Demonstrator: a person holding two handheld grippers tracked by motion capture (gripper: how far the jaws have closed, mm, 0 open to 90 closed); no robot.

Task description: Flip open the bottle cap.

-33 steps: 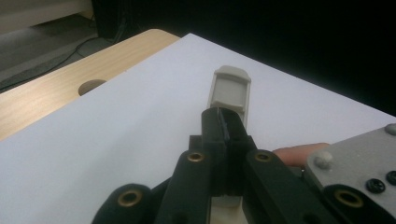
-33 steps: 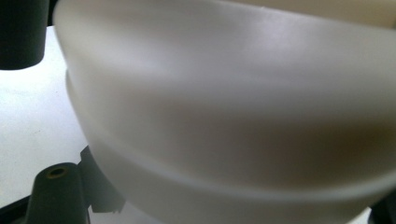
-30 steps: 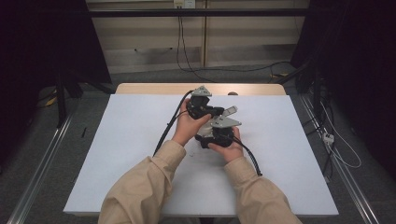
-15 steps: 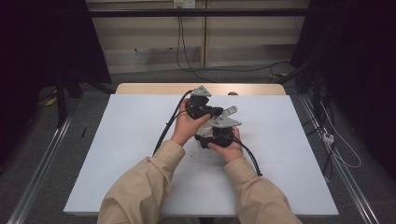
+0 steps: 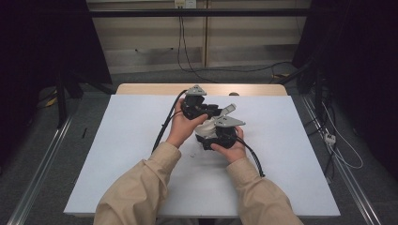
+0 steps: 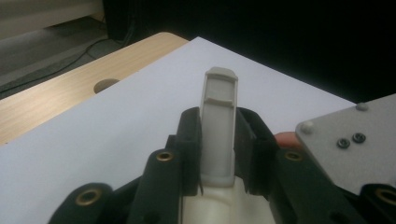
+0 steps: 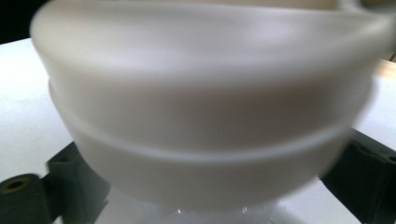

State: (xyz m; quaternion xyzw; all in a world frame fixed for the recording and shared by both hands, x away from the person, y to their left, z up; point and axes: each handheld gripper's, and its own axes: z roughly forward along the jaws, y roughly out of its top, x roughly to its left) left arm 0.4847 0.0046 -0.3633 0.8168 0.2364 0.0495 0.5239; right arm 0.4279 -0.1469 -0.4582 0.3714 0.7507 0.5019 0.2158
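object: white scoop, bowl in right gripper, handle running straight ahead between left gripper | left: clamped on handle, just eased; right: spread wide around bowl, just widened | above tabletop

One worktop carries the scene, covered by one white sheet, with one strip of bare wood along its far edge and one round hole in that strip. Two hands work near its middle, each holding one claw: the left claw and the right claw, so two claws, each with one grey three-cornered plate and one black cable. Between them is one whitish plastic scoop, with one bowl and one flat handle.
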